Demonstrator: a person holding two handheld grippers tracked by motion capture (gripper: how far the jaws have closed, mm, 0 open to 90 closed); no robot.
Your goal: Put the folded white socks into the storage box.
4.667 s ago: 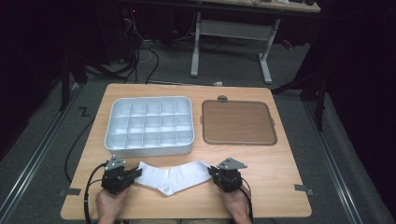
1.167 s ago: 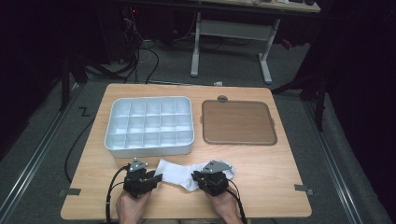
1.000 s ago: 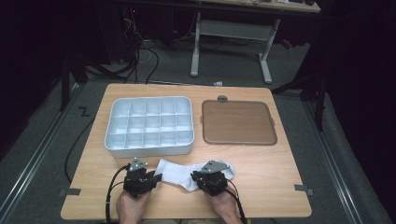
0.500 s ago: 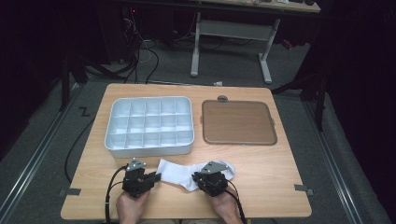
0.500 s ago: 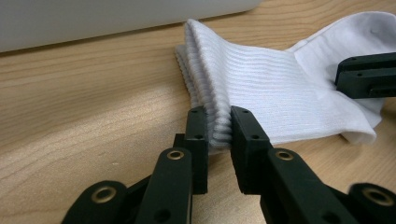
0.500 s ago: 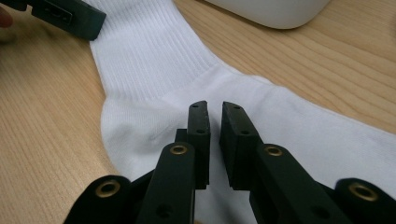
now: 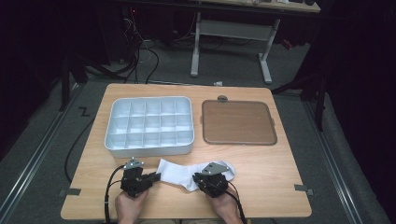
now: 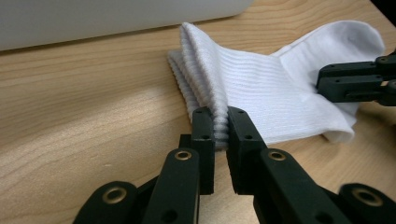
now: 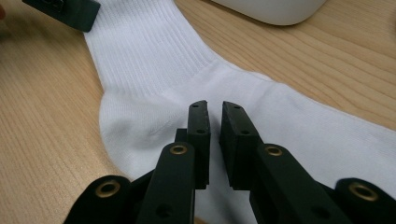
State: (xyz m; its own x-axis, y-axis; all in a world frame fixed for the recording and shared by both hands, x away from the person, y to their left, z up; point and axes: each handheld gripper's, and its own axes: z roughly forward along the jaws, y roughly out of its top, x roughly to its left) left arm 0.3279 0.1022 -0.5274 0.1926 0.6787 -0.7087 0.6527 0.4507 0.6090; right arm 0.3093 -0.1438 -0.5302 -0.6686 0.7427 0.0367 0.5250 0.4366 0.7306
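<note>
White ribbed cotton sock (image 7: 187, 173) lay on the light wooden table (image 7: 280, 186), just in front of the white plastic divided tray (image 7: 149, 126), and we take that tray as our landmark. Its grid of small square compartments held nothing. Beside the tray, on its right, sat a flat brown rectangular lid with rounded corners (image 7: 238, 122), also bare.

The sock looked clean and soft, its cuff finely ribbed, its foot smoother knit, bent at the heel. Near the tray's front left corner the cuff was bunched into a raised fold (image 8: 205, 88).

We held the left gripper (image 8: 220, 122) with its black jaws, which had just been closing, pinched on that ribbed fold. Our right gripper (image 9: 214, 109), in front of the tray's right corner, had its jaws drawn narrow over the sock's heel; we cannot tell whether fabric was caught between them.
</note>
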